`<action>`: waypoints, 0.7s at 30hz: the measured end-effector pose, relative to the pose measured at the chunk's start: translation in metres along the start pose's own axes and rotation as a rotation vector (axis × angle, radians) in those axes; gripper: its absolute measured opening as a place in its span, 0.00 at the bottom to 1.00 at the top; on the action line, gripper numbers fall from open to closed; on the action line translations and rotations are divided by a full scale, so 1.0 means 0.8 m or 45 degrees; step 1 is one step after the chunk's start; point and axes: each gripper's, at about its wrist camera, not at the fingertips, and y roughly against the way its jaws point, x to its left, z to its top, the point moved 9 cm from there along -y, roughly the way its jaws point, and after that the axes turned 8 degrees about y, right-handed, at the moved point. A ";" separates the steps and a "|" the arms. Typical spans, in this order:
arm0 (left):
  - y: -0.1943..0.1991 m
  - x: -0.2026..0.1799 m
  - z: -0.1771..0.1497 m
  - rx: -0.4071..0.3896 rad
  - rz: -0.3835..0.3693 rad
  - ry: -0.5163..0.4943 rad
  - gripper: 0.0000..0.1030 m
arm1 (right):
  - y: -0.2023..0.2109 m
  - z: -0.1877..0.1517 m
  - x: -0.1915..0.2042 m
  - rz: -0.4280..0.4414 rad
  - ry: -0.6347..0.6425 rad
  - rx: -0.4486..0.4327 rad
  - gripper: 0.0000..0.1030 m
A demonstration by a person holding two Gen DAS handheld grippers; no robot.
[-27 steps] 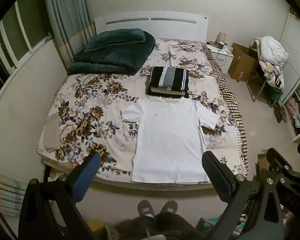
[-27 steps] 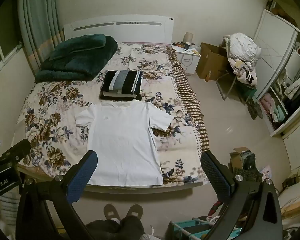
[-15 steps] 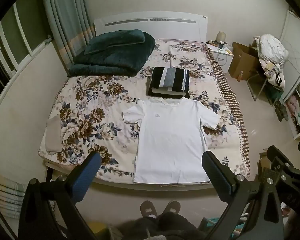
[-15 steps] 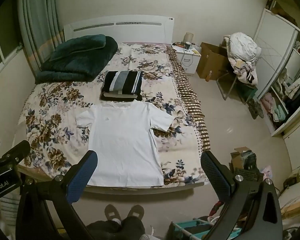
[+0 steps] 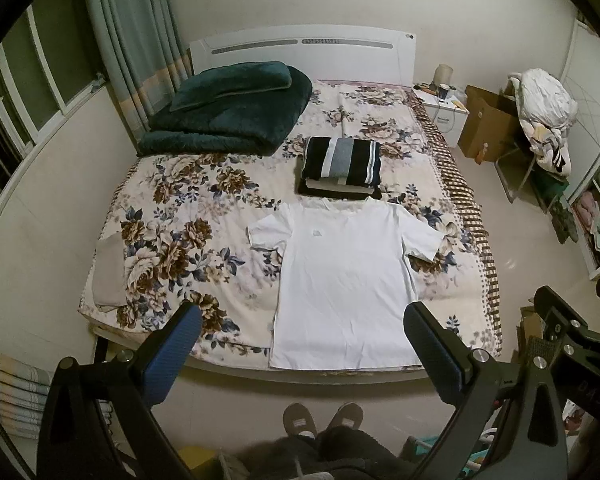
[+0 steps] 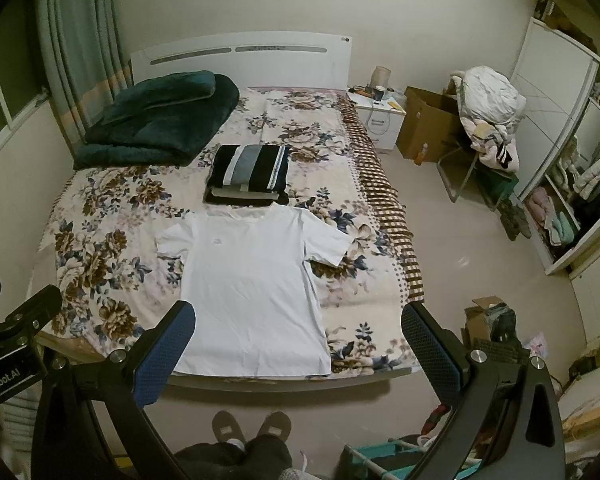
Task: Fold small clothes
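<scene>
Left wrist: white T-shirt [image 5: 346,284] flat on bed [image 5: 172,216], unfolded.

Left gripper [image 5: 302,322]: jaws spread wide, nothing between the blue pads [image 5: 168,360], tilted steeply down.
Right gripper [image 6: 298,320]: jaws spread wide, empty, tilted steeply down, level with the left one.
Spacing: side by side, close, not touching.
Feet [image 6: 252,430]: in slippers, together below both grippers.
</scene>
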 end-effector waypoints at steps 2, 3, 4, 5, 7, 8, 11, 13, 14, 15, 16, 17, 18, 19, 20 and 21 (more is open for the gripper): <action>0.001 0.000 0.000 -0.002 0.002 0.000 1.00 | 0.004 0.003 0.004 0.000 0.001 -0.002 1.00; 0.000 0.000 0.000 -0.004 0.001 -0.002 1.00 | 0.011 0.012 0.016 0.001 0.003 -0.005 1.00; 0.000 -0.002 -0.001 -0.003 0.002 -0.004 1.00 | 0.007 0.012 0.019 -0.001 0.004 -0.006 1.00; 0.000 -0.001 -0.001 -0.004 0.001 -0.004 1.00 | 0.007 0.013 0.019 0.000 0.004 -0.006 1.00; 0.000 -0.001 0.000 -0.004 0.000 -0.006 1.00 | 0.007 0.013 0.019 0.001 0.003 -0.005 1.00; 0.000 -0.001 0.000 -0.003 -0.001 -0.005 1.00 | 0.008 0.013 0.020 0.001 0.003 -0.005 1.00; 0.001 -0.002 0.000 -0.002 -0.002 -0.005 1.00 | 0.008 0.013 0.019 0.002 0.001 -0.006 1.00; 0.000 0.002 0.002 -0.004 -0.001 -0.007 1.00 | 0.007 0.012 0.017 0.002 0.000 -0.007 1.00; 0.000 0.003 0.003 -0.004 -0.001 -0.007 1.00 | 0.007 0.012 0.018 0.002 0.000 -0.007 1.00; -0.001 0.003 0.003 -0.003 -0.003 -0.006 1.00 | 0.008 0.012 0.017 0.002 0.000 -0.008 1.00; 0.000 0.002 0.002 -0.004 -0.001 -0.005 1.00 | 0.008 0.012 0.017 0.001 0.001 -0.008 1.00; 0.000 0.002 0.003 -0.005 0.000 -0.005 1.00 | 0.008 0.013 0.018 0.003 0.000 -0.008 1.00; 0.000 0.002 0.003 -0.004 -0.001 -0.006 1.00 | 0.008 0.013 0.017 0.004 0.000 -0.008 1.00; 0.000 0.001 0.003 -0.004 -0.002 -0.006 1.00 | 0.008 0.013 0.018 0.004 0.001 -0.008 1.00; 0.000 0.002 0.004 -0.004 -0.003 -0.006 1.00 | 0.009 0.013 0.018 0.004 0.000 -0.009 1.00; 0.001 0.002 0.004 -0.005 -0.004 -0.007 1.00 | 0.009 0.013 0.018 0.005 0.000 -0.008 1.00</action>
